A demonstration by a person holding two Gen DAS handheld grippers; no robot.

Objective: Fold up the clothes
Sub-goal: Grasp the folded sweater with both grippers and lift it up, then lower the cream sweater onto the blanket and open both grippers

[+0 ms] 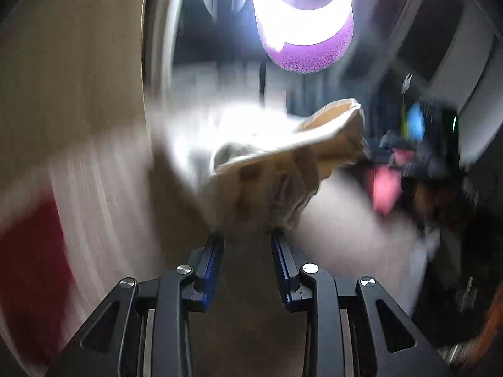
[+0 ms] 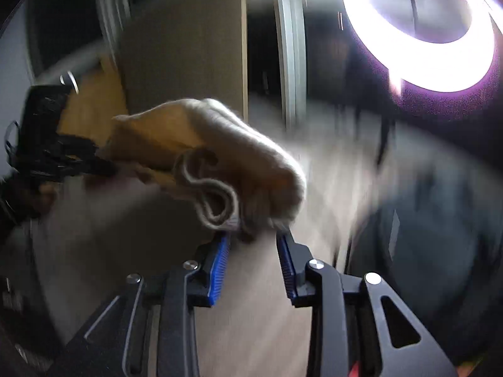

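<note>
I see L gripper (image 1: 247, 235) clamped on bunched cream garment (image 1: 283, 157), lifted off the wood table (image 1: 78, 94). R gripper (image 2: 254, 235) clamped on the other end. Ring light (image 2: 424, 31) overhead; frames blurred.

No text, label, brand, number or sign can be read in either wrist view. Heavy motion blur and the glare of the lamp wash out the surfaces, and nothing sharp enough to carry legible writing shows.
</note>
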